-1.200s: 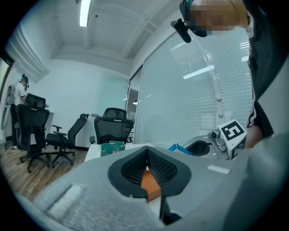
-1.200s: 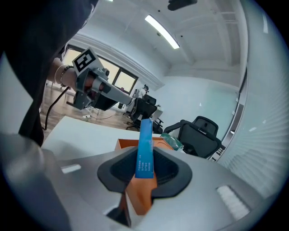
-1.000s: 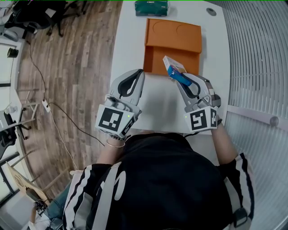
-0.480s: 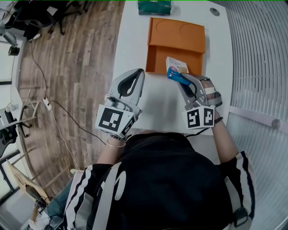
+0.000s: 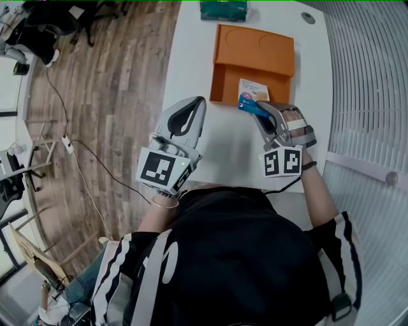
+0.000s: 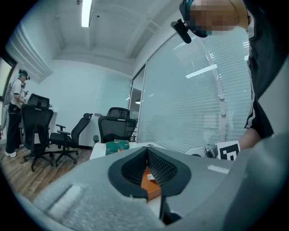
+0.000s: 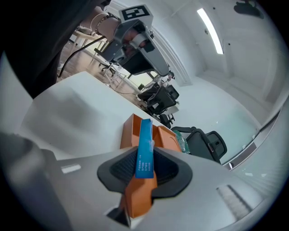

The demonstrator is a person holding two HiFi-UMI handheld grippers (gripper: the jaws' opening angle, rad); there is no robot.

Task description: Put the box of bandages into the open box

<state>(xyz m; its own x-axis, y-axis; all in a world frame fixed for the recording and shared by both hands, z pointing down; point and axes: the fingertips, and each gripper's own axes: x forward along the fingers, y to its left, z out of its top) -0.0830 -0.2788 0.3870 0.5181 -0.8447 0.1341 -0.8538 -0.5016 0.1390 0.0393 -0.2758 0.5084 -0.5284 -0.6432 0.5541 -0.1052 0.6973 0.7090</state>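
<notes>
The right claw [image 5: 256, 109] gripped the box of bandages [image 5: 252, 94] edge-on between its pads.
The box of bandages hung above the near right corner of the orange open box [image 5: 228, 86] — the left claw [image 5: 197, 103] was closed, empty, over the white worktop [image 5: 191, 70].

Open box [image 5: 255, 54] is showing plain orange; box of bandages [image 5: 250, 94] is showing blue w/ white. Desk [image 5: 191, 76] is looking white. Left gripper [image 5: 199, 102] & right gripper [image 5: 258, 108] are showing grey w/ blk-white square markers. Pack [image 5: 223, 9] is showing green; floor [image 5: 108, 95] brown wood-grain.

Nothing legible — bandage box [image 5: 252, 95] print (tiny) blurs.
</notes>
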